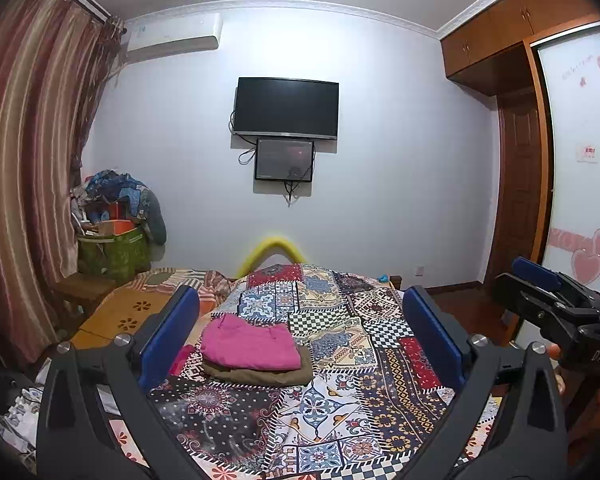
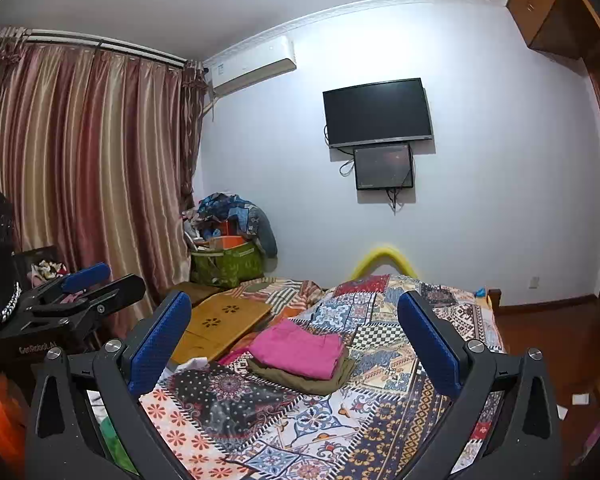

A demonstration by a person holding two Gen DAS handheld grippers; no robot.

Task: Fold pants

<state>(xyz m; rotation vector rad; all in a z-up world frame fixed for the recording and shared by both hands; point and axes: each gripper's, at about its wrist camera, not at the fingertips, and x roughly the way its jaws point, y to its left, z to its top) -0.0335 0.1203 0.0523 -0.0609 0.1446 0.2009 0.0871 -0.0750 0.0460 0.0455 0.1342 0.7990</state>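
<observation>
Folded pink pants (image 1: 250, 345) lying flat on folded olive pants (image 1: 268, 374), soft cloth rectangles, long axis across the bed, near the left edge of the patchwork bedspread (image 1: 340, 400), left gripper (image 1: 300, 328) released and holding nothing, right gripper (image 2: 294, 332) likewise spread wide, both above the bed's near end.

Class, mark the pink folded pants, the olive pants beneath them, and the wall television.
pink folded pants (image 1: 250, 344), left wrist view, top face.
olive pants (image 1: 260, 376), left wrist view, front edge.
wall television (image 1: 286, 107), left wrist view, screen centre.

Both wrist views face bed (image 1: 340, 400) lengthwise toward TV (image 1: 286, 107) wall, overlapping.
</observation>
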